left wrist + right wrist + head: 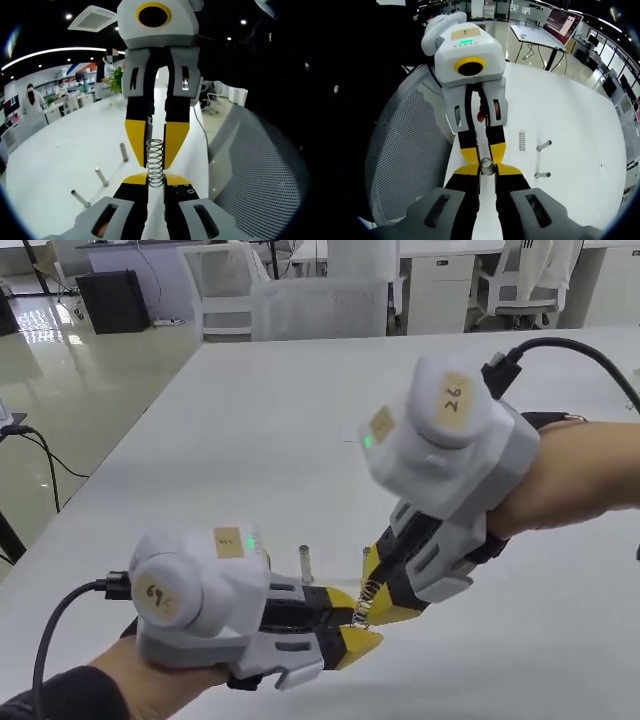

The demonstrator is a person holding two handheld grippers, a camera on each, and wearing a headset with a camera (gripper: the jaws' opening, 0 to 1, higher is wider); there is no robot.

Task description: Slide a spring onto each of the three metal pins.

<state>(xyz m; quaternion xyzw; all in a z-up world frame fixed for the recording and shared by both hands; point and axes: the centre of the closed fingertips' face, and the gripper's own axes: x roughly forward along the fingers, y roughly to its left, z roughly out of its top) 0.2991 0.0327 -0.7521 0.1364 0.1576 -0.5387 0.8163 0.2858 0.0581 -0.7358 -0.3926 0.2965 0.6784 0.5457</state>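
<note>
- The spring (155,162) hangs in the air over the white worktop (300,440), stretched between the two claws. Its ends are partly covered by their yellow tips.
- The left claw (156,178) is closed onto the spring's lower end in the left gripper view. The right claw (486,169) presses on both sides of the other end. In the right gripper view the spring shows end-on as a small ring, so its length is hidden.
- There are two springs in all. The second spring (522,140) lies loose on the worktop just beside the pins.
- Three metal pins (101,176) stand in a row in the left gripper view, apart from one another and bare. Two of them show in the right gripper view. In the head view one stands clear, and another is mostly hidden behind the right claw.
- A tan label (453,400) on the right gripper reads "26". The one on the left gripper's round end looks like "69". The writing on the two other tan labels is too faint to read, and so is the small lettering beside the green light on the left gripper.
- A mesh chair back (405,150) stands at the worktop's edge, cut off by the picture's border.
- One black cable (560,345) leaves each gripper, two in all.
</note>
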